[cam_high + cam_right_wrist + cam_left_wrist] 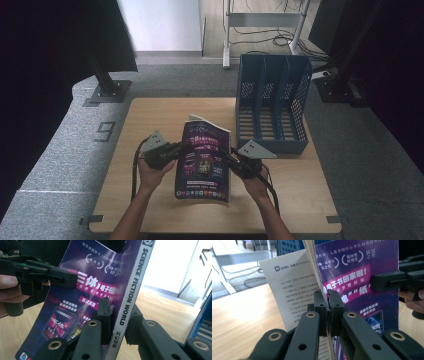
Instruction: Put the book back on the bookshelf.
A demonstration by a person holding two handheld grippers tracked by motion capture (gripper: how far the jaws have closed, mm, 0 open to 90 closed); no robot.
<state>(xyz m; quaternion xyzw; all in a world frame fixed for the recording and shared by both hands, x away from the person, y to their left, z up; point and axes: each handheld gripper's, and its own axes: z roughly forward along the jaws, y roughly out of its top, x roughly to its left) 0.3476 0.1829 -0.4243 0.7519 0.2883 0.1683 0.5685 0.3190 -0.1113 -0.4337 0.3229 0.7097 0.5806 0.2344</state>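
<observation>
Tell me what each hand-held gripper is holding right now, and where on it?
Both hold the magazine: the left hand-held gripper clamps its open page edge, the right hand-held gripper clamps its spine.

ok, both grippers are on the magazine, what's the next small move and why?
Probably lift it and carry it right, toward the blue file rack. The left gripper pinches the magazine at its page edge, the right gripper at its spine, and the rack's slots look empty.
</observation>
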